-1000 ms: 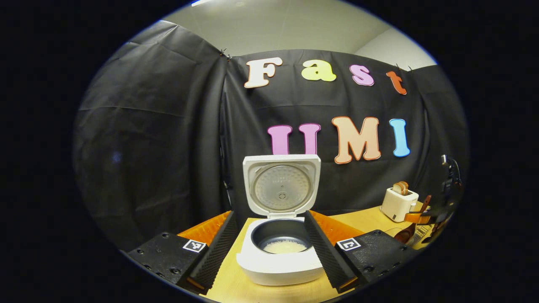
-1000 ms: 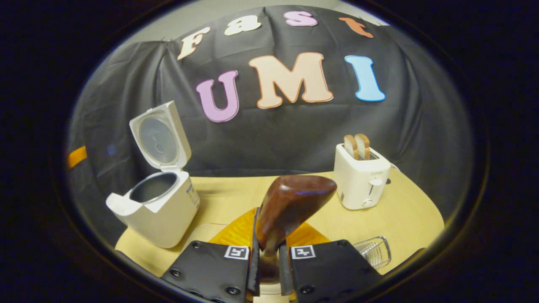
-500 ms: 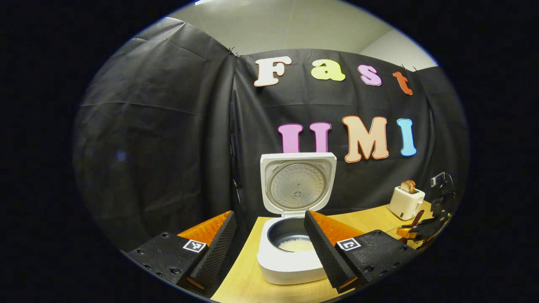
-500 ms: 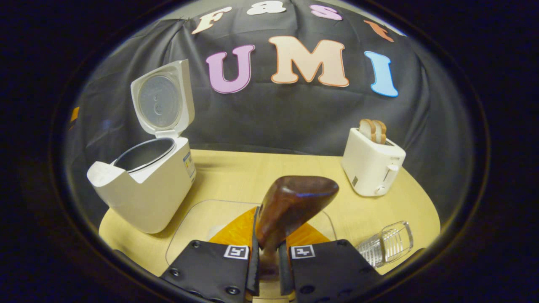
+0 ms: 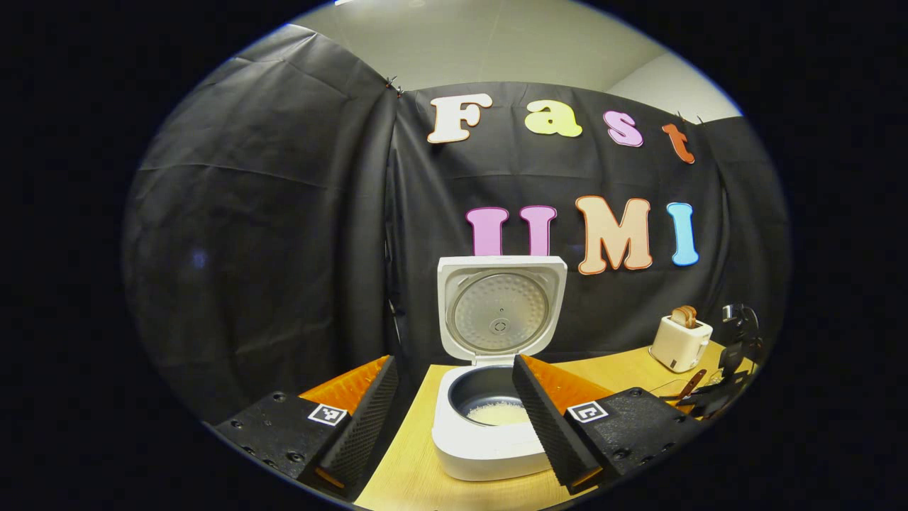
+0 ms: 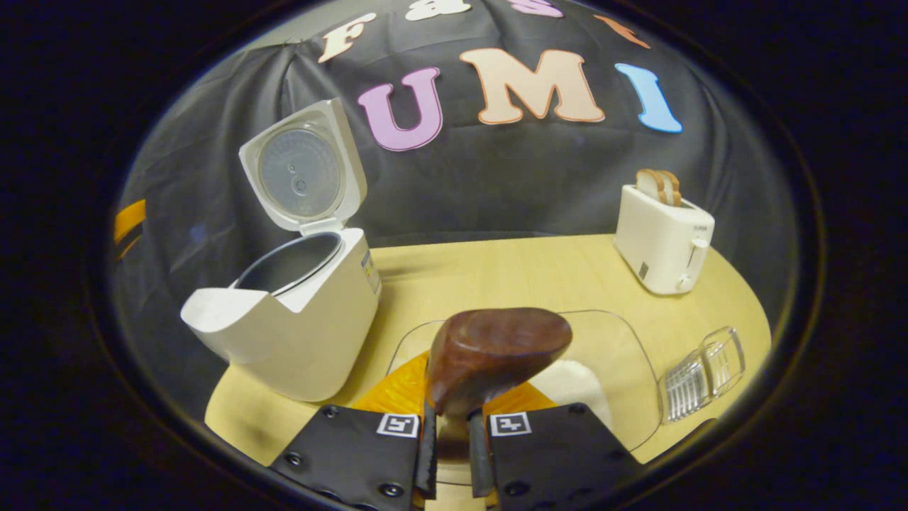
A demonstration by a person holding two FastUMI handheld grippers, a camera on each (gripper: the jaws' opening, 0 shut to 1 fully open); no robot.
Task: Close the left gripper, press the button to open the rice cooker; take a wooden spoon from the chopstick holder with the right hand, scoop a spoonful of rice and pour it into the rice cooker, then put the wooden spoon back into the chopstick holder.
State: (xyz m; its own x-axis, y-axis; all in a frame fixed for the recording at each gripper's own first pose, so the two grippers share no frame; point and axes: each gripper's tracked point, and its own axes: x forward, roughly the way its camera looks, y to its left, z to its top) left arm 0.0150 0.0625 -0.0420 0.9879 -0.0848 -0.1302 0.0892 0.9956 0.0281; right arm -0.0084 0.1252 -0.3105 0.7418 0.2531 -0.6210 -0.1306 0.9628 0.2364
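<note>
The right claw (image 6: 448, 454) points forward and somewhat down over the desk (image 6: 496, 273), its two fingers drawn close together and pressing on the neck of the wooden spoon (image 6: 493, 351), whose dark bowl rises just ahead of the fingertips and tips toward the right. Directly below and beyond the spoon lies a clear, shallow container (image 6: 624, 348) with a patch of white rice (image 6: 571, 380) in it; whether the spoon touches the rice cannot be told, and the spoon's handle is hidden between the fingers. The rice cooker (image 6: 298, 319) stands to the left of the spoon, its lid (image 6: 305, 167) swung upright and the dark inner pot exposed. A white toaster (image 6: 663, 238) with two slices of bread stands far right at the back, and a clear ribbed holder (image 6: 699, 376) lies on its side at the desk's right edge. The left claw (image 5: 454, 419) is held level, well back from the cooker, fingers spread wide with nothing between them. In the left gripper view the rice cooker (image 5: 489, 426) sits between the fingers but farther off, the right finger cutting across its right side; a low layer of rice (image 5: 496, 413) shows in the pot under the raised lid (image 5: 500, 309). At the far right of that view the other gripper (image 5: 723, 387) and the spoon (image 5: 688, 387) appear small and dark near the toaster (image 5: 679, 342), too small to make out in detail.
</note>
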